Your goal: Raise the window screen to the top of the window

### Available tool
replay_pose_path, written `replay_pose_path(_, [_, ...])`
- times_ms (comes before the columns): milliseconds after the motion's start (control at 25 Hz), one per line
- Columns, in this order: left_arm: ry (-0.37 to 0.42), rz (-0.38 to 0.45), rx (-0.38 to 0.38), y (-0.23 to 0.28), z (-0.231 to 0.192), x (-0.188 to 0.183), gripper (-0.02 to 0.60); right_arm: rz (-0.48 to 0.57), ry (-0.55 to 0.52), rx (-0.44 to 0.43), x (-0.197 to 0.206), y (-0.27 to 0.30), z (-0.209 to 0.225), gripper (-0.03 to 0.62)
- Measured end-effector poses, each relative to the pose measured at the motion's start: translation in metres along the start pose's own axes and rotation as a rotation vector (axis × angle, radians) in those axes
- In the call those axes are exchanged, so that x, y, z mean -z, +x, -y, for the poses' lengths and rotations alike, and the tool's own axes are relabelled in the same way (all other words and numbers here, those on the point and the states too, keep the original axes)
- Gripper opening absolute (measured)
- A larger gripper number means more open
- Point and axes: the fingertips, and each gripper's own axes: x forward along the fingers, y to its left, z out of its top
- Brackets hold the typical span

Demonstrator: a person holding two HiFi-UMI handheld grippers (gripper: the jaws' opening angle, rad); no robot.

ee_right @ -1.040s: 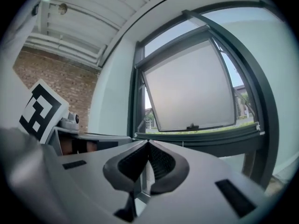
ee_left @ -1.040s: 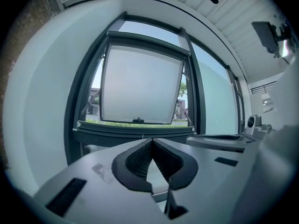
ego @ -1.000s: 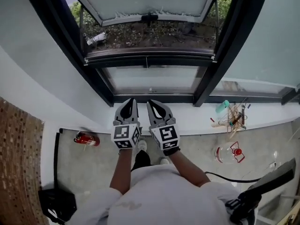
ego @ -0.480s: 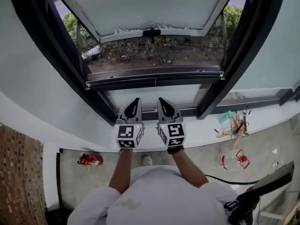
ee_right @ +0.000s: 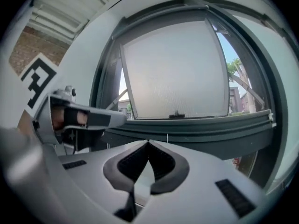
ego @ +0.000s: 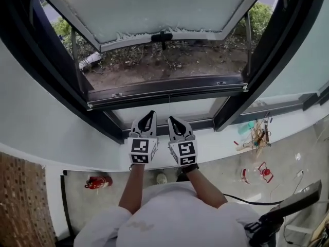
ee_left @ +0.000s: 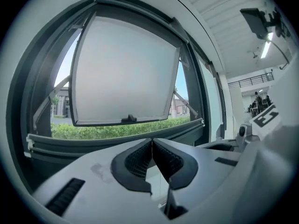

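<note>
L tongs (ego: 150, 114) + R tongs (ego: 171, 120): both fully closed, tips meeting, nothing btwn them in either gripper view. They sit side by side, near each other, not touching, aimed at the window just under the window screen rail (ego: 164, 90). Rail = dark horiz bar low across the opening, directly above the lower fixed pane (ego: 200, 107). Tongs are apart from the rail, no contact. Mesh itself can't be made out. Frosted sash (ego: 154, 9) swung outward beyond the rail. White sill (ego: 221, 138) under the tongs.
</note>
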Motion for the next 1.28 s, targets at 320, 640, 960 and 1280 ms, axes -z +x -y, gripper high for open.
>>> replay_pose_path(320, [0.459, -0.186, -0.060, 0.044, -0.016, 0.016, 0.003, -0.119, 0.054, -0.039, 0.029, 0.027, 0.028, 0.000])
replay_pose_path(640, [0.802, -0.338, -0.110, 0.064, -0.022, 0.040, 0.108, -0.191, 0.074, 0.042, 0.055, 0.041, 0.061, 0.001])
replay_pose_path(960, [1.015, -0.468, -0.169, 0.080, -0.036, 0.055, 0.149, -0.332, 0.126, -0.081, 0.099, 0.072, 0.057, 0.135])
replay_pose_path(1280, [1.066, -0.467, -0.231, 0.084, -0.042, 0.055, 0.147, -0.274, 0.088, -0.169, 0.105, 0.104, 0.038, 0.133])
